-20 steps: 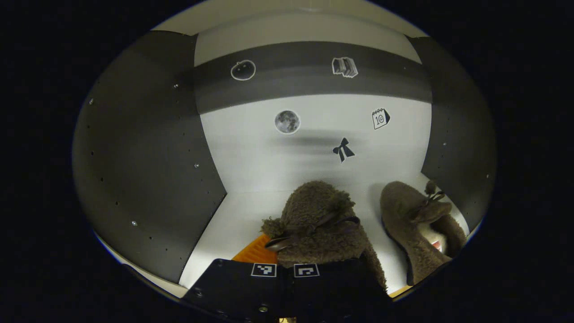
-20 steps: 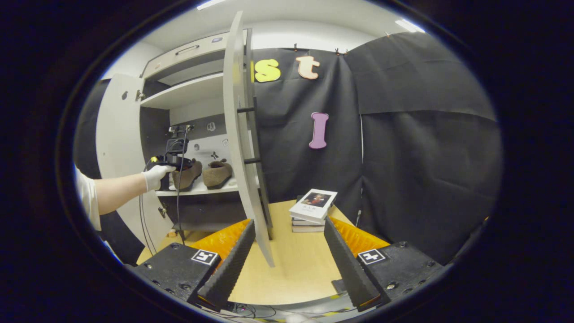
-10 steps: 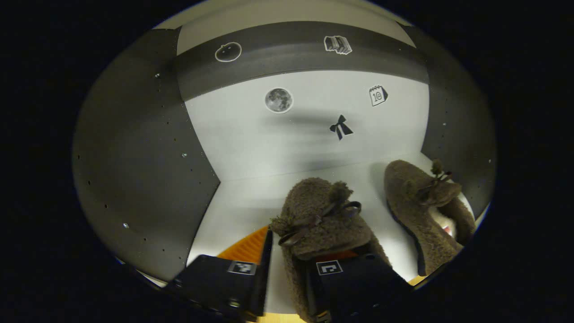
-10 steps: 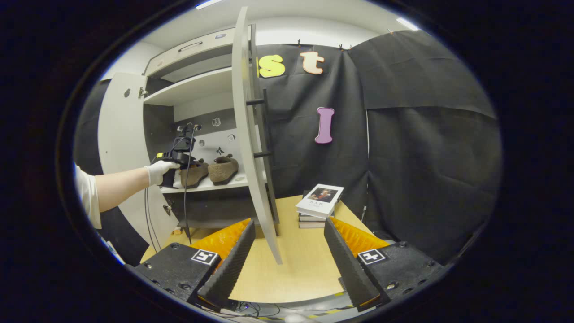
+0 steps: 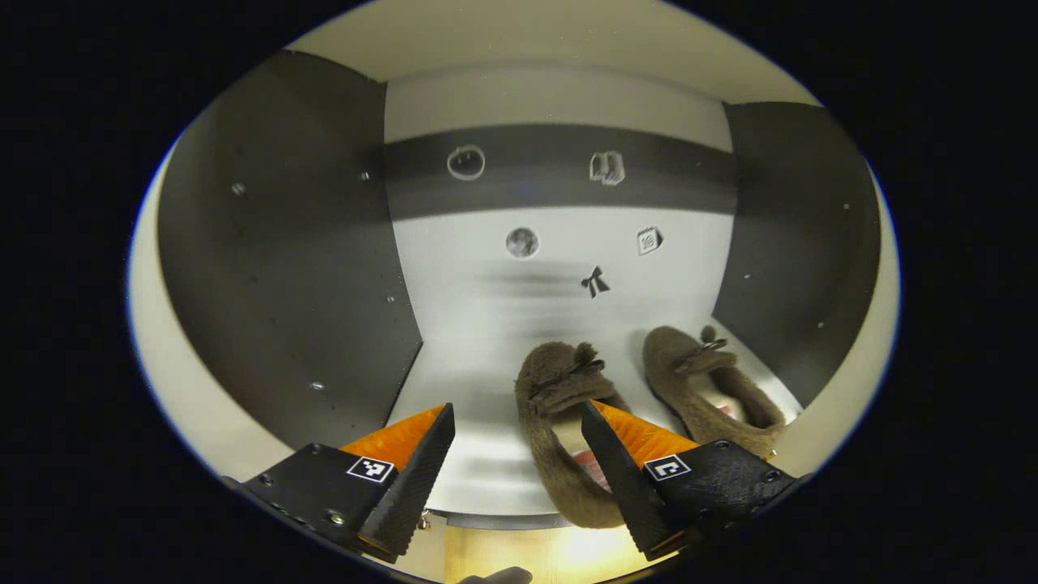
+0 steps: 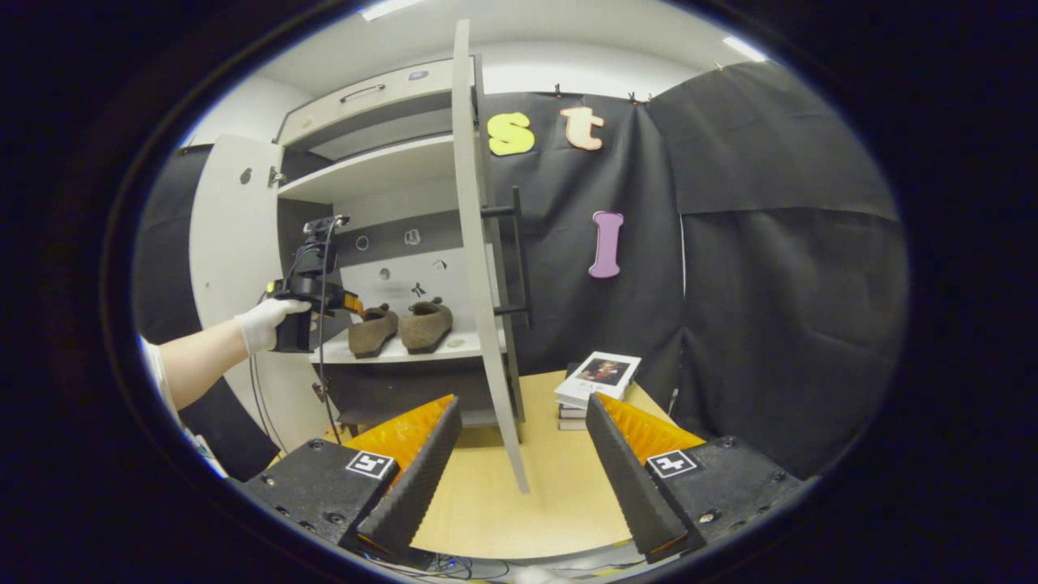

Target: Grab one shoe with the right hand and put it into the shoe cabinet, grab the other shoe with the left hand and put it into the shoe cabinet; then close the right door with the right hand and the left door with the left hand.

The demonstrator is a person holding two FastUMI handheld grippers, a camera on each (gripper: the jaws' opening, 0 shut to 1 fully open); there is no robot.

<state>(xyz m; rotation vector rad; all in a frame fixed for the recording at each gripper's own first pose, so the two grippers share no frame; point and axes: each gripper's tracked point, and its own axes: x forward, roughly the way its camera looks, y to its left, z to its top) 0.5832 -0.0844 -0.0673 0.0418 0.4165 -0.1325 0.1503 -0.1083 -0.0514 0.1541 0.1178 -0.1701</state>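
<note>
- In the right gripper view, far at the left, a gloved hand (image 6: 263, 323) holds the left gripper (image 6: 350, 303) just in front of the shoe cabinet (image 6: 369, 166), near the shelf (image 6: 405, 350).
- In the left gripper view the left gripper (image 5: 516, 458) has its fingers spread wide and nothing is between them; they point into the cabinet.
- The left shoe (image 5: 559, 434) lies on the shelf, its heel at the front edge, partly behind the gripper's right finger.
- The right shoe (image 5: 714, 389) lies just beside it, toe to the back wall, where small stickers (image 5: 595, 281) are.
- The left door (image 6: 223, 235) stands open.
- The right door (image 6: 486, 268) also stands open, edge-on, with a dark handle (image 6: 512, 259).
- The right gripper (image 6: 523, 466) is spread and empty, above the wooden table (image 6: 535, 487).
- A stack of books (image 6: 596, 381) lies on the table at the right of this door.
</note>
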